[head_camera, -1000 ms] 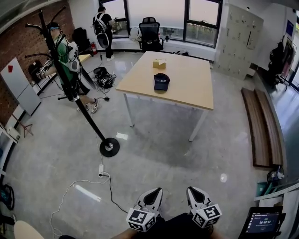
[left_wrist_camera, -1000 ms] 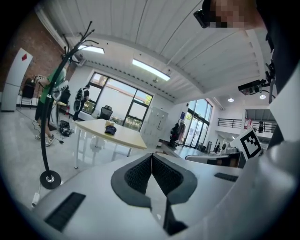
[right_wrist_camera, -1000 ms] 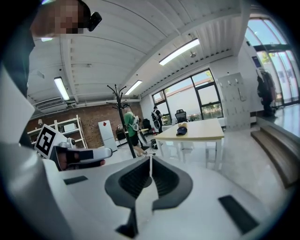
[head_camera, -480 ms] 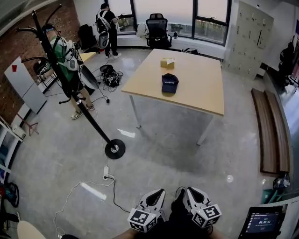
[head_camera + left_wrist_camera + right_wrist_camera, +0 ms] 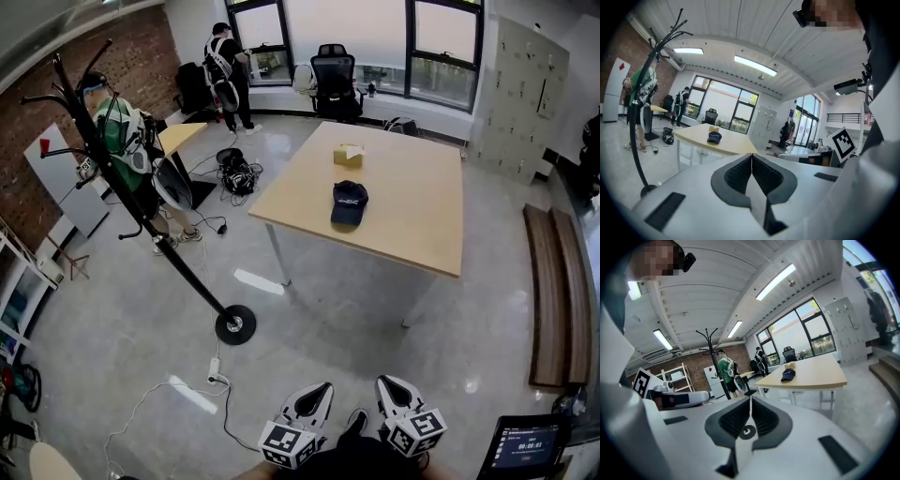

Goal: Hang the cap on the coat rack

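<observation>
From the head view, I see both tools low at the bottom edge, side by side and just apart; the left hand-held gripper [image 5: 317, 388] and the right hand-held gripper [image 5: 386, 382] each point forward over the grey floor, carrying nothing; the dark cap [image 5: 349, 202] lies flat on the pale wooden counter [image 5: 412, 225], near its middle, well apart from both tools; a small tan box [image 5: 348, 155], possibly tissues though it is too small to be sure, sits just beyond the cap; the black coat rack [image 5: 234, 324] stands on its round base on the floor to the left of the counter, its hooks bare, with a person in green [image 5: 122, 131] right behind it.

In the left gripper view, the left hand-held gripper [image 5: 752, 155] has its ribbed pads pressed flat together with nothing between them; the cap [image 5: 714, 137] shows far off on the counter, the rack rising at the left.

In the right gripper view, the right hand-held gripper [image 5: 750, 401] is likewise closed pad to pad and empty; the cap [image 5: 788, 374] rests on the counter at the right, the rack well to its left.
</observation>
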`<state>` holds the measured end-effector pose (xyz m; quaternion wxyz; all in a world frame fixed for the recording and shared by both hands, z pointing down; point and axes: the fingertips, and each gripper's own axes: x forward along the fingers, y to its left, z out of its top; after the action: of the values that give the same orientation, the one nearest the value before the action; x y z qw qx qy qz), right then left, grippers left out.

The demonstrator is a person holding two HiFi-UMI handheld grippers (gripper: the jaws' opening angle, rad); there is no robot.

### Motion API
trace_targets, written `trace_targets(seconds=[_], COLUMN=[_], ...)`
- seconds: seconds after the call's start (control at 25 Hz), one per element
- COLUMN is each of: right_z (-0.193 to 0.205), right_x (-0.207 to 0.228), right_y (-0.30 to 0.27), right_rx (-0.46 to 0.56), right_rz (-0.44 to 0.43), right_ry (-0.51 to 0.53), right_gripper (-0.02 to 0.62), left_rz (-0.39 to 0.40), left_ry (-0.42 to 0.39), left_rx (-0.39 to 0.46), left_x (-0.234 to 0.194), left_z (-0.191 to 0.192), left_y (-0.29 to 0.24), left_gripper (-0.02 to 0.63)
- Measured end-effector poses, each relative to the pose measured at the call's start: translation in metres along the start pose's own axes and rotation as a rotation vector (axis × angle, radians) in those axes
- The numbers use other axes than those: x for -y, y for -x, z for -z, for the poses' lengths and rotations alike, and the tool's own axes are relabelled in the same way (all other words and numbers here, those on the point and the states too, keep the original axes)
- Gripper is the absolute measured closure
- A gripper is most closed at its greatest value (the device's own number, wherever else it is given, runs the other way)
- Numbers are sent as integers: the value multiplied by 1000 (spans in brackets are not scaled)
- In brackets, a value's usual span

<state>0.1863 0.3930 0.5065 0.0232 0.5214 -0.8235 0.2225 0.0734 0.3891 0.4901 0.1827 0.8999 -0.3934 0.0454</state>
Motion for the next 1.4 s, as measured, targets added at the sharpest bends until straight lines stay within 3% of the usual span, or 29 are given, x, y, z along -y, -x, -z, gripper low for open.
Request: trace_targets(seconds=[0.48,0.92,1.08,1.4], right_z=[-45,-59,-67,-93], right_x=[88,118,136,167], right_y=[-38,-66,-86,-158], right_rx=[7,-25,-20,-19], right_rz=[-34,-42,-7,48], right_ry=[-12,-41,-25,-29], right_gripper=[591,591,591,591], left_rz=[-34,-41,-46,17], left_ry=[-18,-14,4,-7], left_rx=[16,2,-6,29], left_x=[3,-17,-34,-96], left_z=[-29,-49,-58,-85], left_y=[-98,-141,-166,-226], left_gripper=[601,601,601,601])
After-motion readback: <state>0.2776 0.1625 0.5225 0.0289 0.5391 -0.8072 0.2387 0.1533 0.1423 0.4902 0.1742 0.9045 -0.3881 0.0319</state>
